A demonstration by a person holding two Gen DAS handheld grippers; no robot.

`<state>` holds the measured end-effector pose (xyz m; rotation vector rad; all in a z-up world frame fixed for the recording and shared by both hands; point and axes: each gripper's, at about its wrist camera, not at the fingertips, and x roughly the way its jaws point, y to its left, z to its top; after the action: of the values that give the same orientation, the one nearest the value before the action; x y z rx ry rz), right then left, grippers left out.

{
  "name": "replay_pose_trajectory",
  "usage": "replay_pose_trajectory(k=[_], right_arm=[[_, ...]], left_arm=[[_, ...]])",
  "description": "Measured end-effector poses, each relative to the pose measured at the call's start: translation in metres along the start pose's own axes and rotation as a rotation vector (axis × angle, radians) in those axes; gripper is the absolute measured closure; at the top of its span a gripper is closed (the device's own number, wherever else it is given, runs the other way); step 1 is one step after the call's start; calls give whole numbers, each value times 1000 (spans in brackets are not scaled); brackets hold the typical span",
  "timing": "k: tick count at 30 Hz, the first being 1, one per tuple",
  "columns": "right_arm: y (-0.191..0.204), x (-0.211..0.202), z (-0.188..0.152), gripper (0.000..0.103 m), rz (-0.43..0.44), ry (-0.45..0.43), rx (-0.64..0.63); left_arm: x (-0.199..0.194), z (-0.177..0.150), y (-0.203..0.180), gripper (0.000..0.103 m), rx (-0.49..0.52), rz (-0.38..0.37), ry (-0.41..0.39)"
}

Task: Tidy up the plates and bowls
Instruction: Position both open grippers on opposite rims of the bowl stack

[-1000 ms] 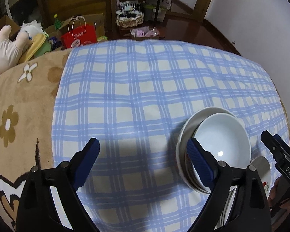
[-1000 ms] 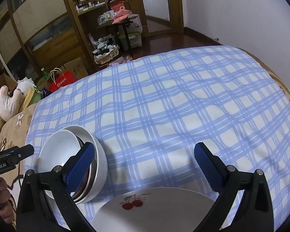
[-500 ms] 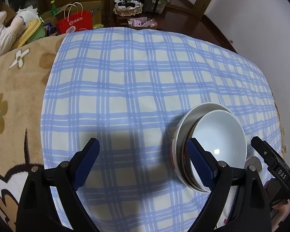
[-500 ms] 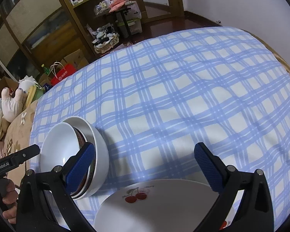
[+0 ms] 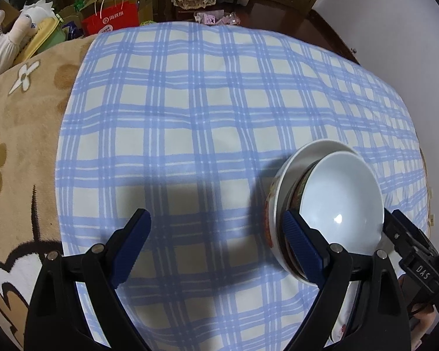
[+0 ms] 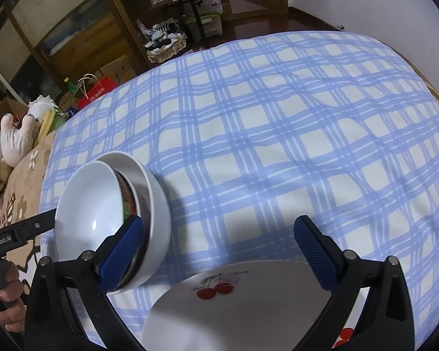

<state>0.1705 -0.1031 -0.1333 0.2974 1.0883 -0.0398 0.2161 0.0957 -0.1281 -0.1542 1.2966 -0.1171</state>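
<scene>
A stack of nested white bowls (image 5: 339, 199) sits on the blue checked cloth (image 5: 190, 117), right of my left gripper (image 5: 219, 248), whose right finger overlaps its rim. The stack also shows in the right wrist view (image 6: 96, 213), left of my right gripper (image 6: 225, 251). A white plate with cherries (image 6: 243, 301) lies under the right gripper. Both grippers are open and empty.
A brown flowered blanket (image 5: 17, 122) borders the cloth on the left, with soft toys (image 6: 14, 140) beyond. A red paper bag (image 5: 111, 19), boxes and wooden cabinets (image 6: 73, 29) stand past the far edge. A white wall (image 5: 395, 29) is on the right.
Both grippers have risen and drawn back a little, so the bowls and plate sit lower in view. Nothing was grasped.
</scene>
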Motion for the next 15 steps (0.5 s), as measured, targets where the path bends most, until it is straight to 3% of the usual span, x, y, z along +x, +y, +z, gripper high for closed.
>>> replay_pose_trajectory(k=[15], right_arm=[[2,-2,-2,0,-30,-6,-6]], left_arm=[[4,0,-3,12,2,11,-6]])
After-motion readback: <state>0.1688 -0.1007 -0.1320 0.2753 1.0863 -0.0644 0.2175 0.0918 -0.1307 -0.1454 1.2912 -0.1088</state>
